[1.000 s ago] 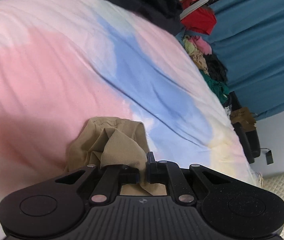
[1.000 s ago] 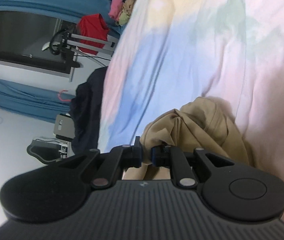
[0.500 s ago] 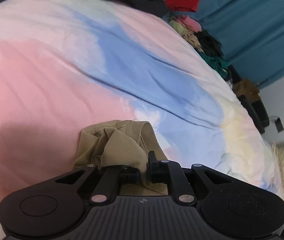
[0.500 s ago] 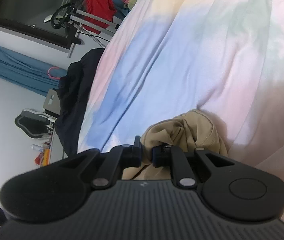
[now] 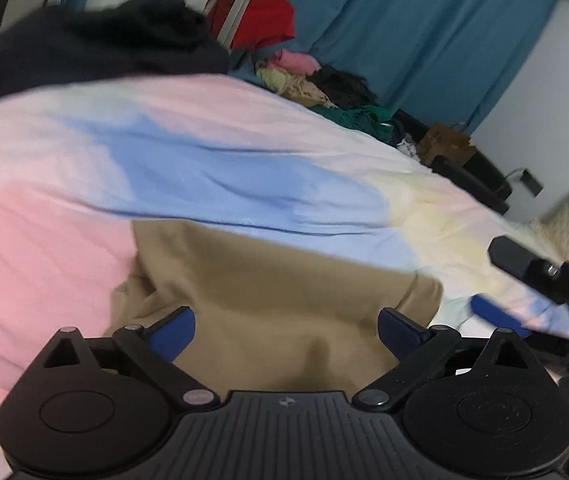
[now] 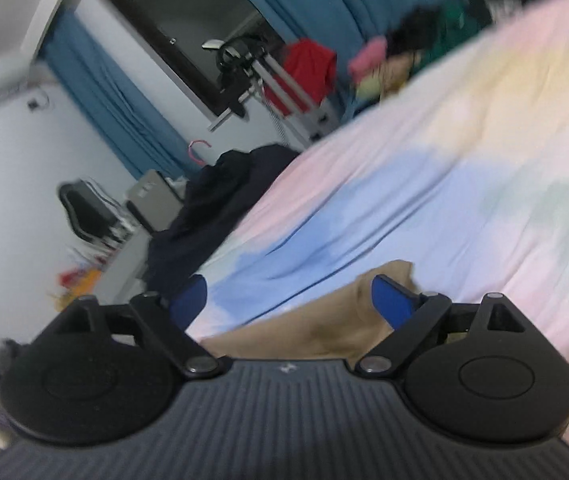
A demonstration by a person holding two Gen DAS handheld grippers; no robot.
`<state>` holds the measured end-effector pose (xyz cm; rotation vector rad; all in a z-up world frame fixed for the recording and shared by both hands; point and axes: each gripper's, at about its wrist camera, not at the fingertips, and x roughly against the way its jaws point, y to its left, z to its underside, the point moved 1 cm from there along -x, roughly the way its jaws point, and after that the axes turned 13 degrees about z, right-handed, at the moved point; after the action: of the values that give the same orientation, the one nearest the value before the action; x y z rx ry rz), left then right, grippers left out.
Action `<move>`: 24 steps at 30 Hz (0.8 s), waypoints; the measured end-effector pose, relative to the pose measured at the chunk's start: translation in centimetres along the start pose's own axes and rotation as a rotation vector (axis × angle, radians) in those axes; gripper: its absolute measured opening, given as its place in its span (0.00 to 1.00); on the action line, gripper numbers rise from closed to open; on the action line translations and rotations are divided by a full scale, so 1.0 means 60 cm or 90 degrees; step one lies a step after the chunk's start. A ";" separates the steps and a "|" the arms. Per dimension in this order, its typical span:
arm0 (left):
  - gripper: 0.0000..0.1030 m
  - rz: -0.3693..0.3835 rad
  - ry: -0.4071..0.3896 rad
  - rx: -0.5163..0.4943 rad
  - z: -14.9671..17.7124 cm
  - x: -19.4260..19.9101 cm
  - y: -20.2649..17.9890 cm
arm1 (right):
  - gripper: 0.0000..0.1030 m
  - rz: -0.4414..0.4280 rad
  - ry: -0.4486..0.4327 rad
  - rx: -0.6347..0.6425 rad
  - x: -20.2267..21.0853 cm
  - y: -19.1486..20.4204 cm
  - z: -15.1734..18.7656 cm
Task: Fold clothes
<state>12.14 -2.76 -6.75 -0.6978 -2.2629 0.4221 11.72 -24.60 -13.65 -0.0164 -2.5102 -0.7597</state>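
Pastel bedding [image 5: 212,168] spreads ahead of both your tools, teal curtains [image 5: 404,28] beyond. Your tan garment [image 5: 284,300] lies spread flat just under and in front of your left gripper [image 5: 286,326], its corner reaching between the fingers of your right gripper [image 6: 289,298]. It looks light, soft and limp; pinch it at an edge or corner. Both tools stand spread wide, holding nothing.

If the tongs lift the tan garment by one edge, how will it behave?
The tan garment will probably hang limp: it lies flat with soft creases on the bedsheet. It looks thin, so likely light. Pushed, it would probably bunch up, not slide whole.
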 end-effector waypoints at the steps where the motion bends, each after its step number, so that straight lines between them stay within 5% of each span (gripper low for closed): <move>1: 0.96 -0.018 -0.001 -0.024 0.003 -0.001 -0.005 | 0.89 0.004 -0.001 0.014 -0.001 0.001 0.003; 6: 0.96 -0.076 0.018 -0.100 0.013 -0.030 -0.007 | 0.88 0.047 0.043 0.095 -0.041 0.006 0.022; 9: 0.96 -0.094 0.037 -0.099 0.022 -0.049 0.009 | 0.73 0.090 0.080 0.127 -0.081 0.002 0.039; 12: 0.96 -0.109 0.050 -0.109 0.025 -0.072 0.013 | 0.71 0.109 0.095 0.140 -0.097 0.001 0.049; 24: 0.96 -0.089 0.015 -0.072 0.054 -0.007 -0.015 | 0.71 0.129 0.077 0.161 -0.051 0.010 0.074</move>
<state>9.72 -4.00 -8.78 -0.5922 -2.3101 0.2191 12.39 -21.37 -17.97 -0.1310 -2.4242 -0.3492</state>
